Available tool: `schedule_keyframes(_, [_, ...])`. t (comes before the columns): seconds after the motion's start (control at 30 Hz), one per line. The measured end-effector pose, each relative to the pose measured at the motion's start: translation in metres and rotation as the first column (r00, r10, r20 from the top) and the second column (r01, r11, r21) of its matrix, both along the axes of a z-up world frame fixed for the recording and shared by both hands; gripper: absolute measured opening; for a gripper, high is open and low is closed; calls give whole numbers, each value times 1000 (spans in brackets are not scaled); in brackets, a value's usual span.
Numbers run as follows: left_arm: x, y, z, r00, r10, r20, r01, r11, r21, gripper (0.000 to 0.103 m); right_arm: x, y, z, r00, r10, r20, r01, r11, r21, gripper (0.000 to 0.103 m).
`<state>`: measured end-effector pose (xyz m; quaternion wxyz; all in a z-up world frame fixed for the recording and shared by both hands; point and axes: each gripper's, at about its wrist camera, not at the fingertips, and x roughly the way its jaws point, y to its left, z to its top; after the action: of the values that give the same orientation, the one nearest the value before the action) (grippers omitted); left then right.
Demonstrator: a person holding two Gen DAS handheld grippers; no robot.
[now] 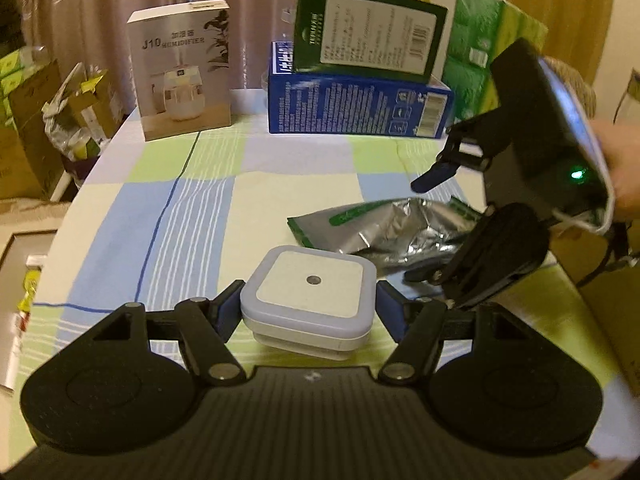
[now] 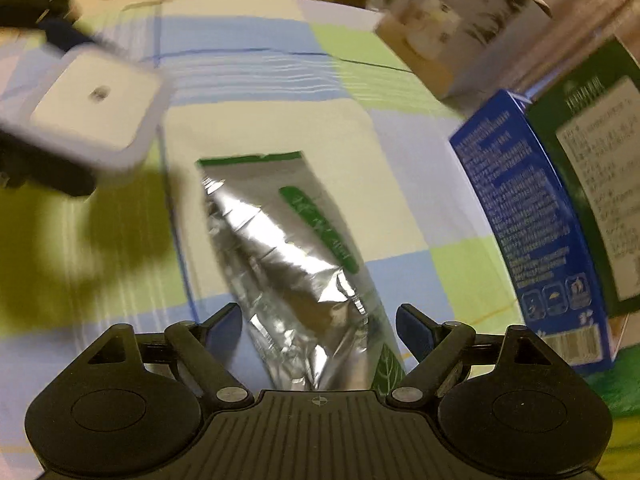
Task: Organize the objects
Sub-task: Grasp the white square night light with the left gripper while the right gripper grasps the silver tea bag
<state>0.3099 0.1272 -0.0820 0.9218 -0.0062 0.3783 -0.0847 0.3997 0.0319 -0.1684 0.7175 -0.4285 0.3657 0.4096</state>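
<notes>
My left gripper (image 1: 308, 312) clamps the white square night light (image 1: 310, 294) above the table, while my right gripper (image 2: 320, 330), jaws wide and empty, straddles the foil pouch (image 2: 288, 256) at twelve o'clock, requiring closure next.

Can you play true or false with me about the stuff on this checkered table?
1. The left gripper holds a white square box. True.
2. The silver pouch stands upright. False: it lies flat on the tablecloth.
3. The green box sits on top of the blue box. True.
4. The right gripper squeezes the silver pouch. False: its pads stand apart from the pouch, which lies between them.
</notes>
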Motion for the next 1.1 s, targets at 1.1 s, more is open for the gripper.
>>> schedule_keyframes(1.1, [-54,-13,14,997,66,-37,-69,994,-81,65,-111,-85,30,719,-536,-442,639,760,118,62])
